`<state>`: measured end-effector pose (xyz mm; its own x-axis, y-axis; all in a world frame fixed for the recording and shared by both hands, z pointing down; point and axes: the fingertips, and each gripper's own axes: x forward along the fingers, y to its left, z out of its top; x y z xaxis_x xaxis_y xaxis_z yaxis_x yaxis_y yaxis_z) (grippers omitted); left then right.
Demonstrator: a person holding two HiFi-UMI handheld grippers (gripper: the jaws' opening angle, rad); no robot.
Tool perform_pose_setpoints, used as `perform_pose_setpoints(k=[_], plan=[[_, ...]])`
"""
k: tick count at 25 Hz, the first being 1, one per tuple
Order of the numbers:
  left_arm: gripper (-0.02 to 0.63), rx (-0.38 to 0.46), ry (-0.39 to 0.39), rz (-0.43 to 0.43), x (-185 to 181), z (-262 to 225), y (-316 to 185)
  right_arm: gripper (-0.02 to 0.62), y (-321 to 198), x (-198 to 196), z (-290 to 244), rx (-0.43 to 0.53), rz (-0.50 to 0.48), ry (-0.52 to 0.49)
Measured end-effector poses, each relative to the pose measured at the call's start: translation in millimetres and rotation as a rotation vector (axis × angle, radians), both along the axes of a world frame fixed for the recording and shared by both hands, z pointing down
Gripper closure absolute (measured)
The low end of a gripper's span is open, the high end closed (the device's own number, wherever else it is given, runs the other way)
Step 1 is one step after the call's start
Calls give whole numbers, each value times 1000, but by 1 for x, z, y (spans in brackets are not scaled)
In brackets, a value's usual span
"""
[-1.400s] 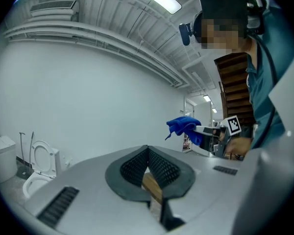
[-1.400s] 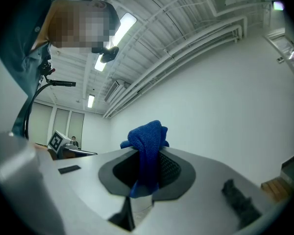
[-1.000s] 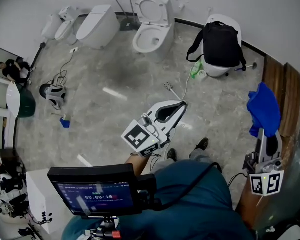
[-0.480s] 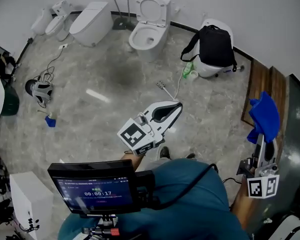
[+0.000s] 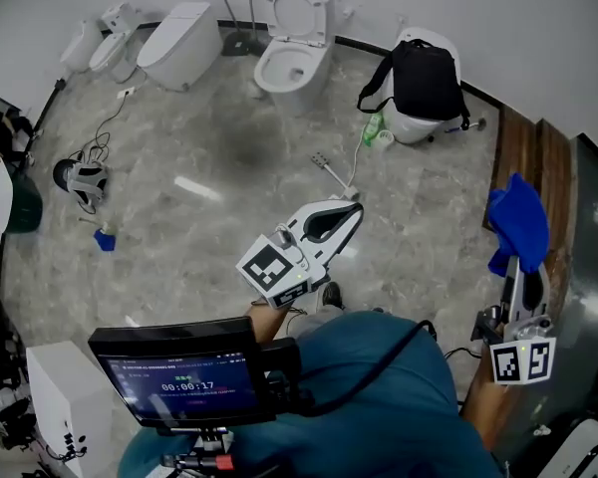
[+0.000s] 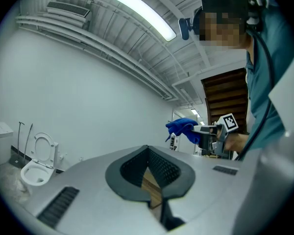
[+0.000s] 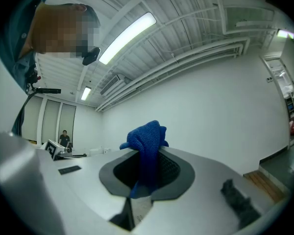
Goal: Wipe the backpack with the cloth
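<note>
A grey stone-tiled floor [image 5: 229, 167] runs up to plain white walls, with a row of white toilets along the far wall: one with its lid down [image 5: 179, 43] near the far left corner, and one with its lid up [image 5: 289, 63] beside it. Further right along that wall, the black backpack [image 5: 424, 78] sits on top of another white toilet [image 5: 414, 129], its straps hanging down the left side and a green bottle [image 5: 372, 132] on the floor just beside it. A brown wooden platform [image 5: 523, 157] borders the floor's right edge. Out on the floor's left side lie a helmet-like object [image 5: 83, 182] with cables and a small blue item [image 5: 104, 239]. A ribbed ceiling with strip lights is overhead.

The blue cloth [image 5: 518, 222] is pinched in the right tongs [image 5: 515, 267] at the right edge of the floor over the wooden platform, bunched above the jaws and hanging down between them. It is well apart from the backpack, which lies further off toward the far wall. The left tongs [image 5: 355, 208] are pressed together with nothing between them, held over the middle of the floor and pointing toward the backpack without touching it.
</note>
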<state>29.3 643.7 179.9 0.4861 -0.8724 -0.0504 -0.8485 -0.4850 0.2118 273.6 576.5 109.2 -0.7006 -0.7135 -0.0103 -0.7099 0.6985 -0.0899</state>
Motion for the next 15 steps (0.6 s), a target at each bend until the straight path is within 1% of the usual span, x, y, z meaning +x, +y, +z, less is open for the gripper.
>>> perform_pose_setpoints(k=[4, 10, 15], plan=[[601, 0, 8, 9, 14, 2, 2, 551, 3, 12, 7, -5, 2, -5], [601, -8, -2, 6, 21, 3, 4, 551, 3, 18, 5, 7, -2, -14], [601, 3, -5, 8, 26, 0, 0, 551, -1, 24, 8, 7, 2, -15]])
